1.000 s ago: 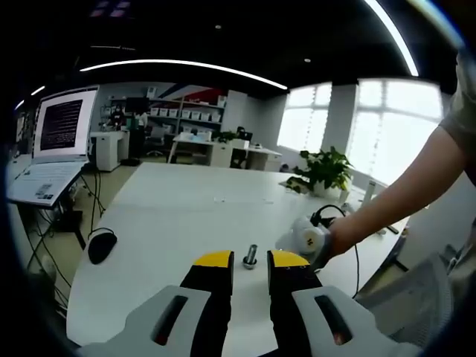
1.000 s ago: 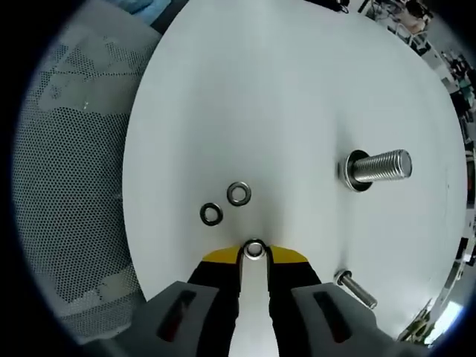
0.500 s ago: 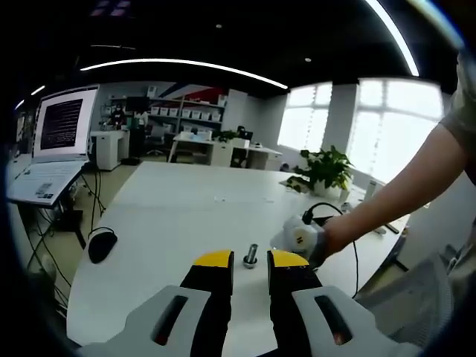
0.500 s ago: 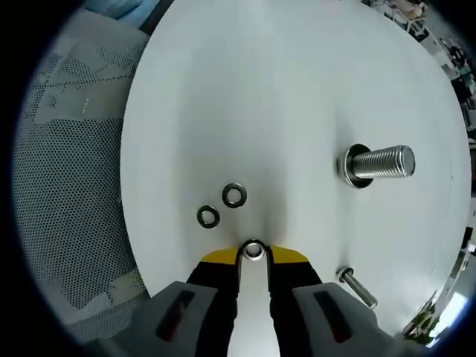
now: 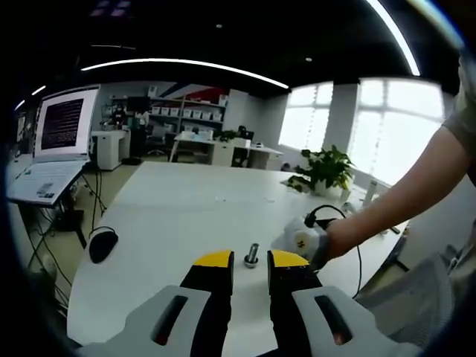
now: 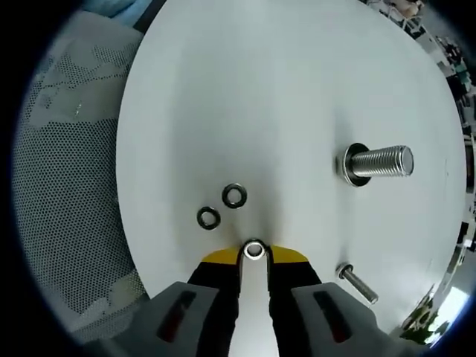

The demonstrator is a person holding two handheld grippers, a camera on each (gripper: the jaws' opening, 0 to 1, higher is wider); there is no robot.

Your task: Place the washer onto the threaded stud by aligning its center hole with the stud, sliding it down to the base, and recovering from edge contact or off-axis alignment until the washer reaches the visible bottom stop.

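1. Currently the right hand-held gripper (image 6: pixel 253 253) has its yellow-tipped jaws pinched narrow on a washer (image 6: pixel 253 250), gripped by its rim and held above the white desk (image 6: pixel 245 97).
2. The threaded stud (image 6: pixel 378 163) stands well apart from the held washer, off to the right in the right gripper view, with what looks like a washer already seated at its base.
3. To do this step well, I would carry the washer over until its hole sits square above the stud's tip, keep the ring flat to the stud's axis, and only then lower it.
4. If the rim catches on the threads or the ring tilts, lift slightly, re-level and re-centre instead of pushing; forcing it would probably jam it crooked.
5. Let go only once the washer rests against the bottom stop.
6. The left hand-held gripper (image 5: pixel 251 260) hovers over the desk (image 5: pixel 171 216) with a narrow gap between its jaws and nothing in them; a small bolt (image 5: pixel 252 255) stands just beyond the tips.
7. Count, right gripper view: two loose washers (image 6: pixel 221 207) on the desk, one in the jaws, one large stud, one small bolt (image 6: pixel 358 282) near the desk's edge.
8. Count, left gripper view: one mouse (image 5: pixel 102 245), one laptop (image 5: pixel 52 145), one potted plant (image 5: pixel 327 169).
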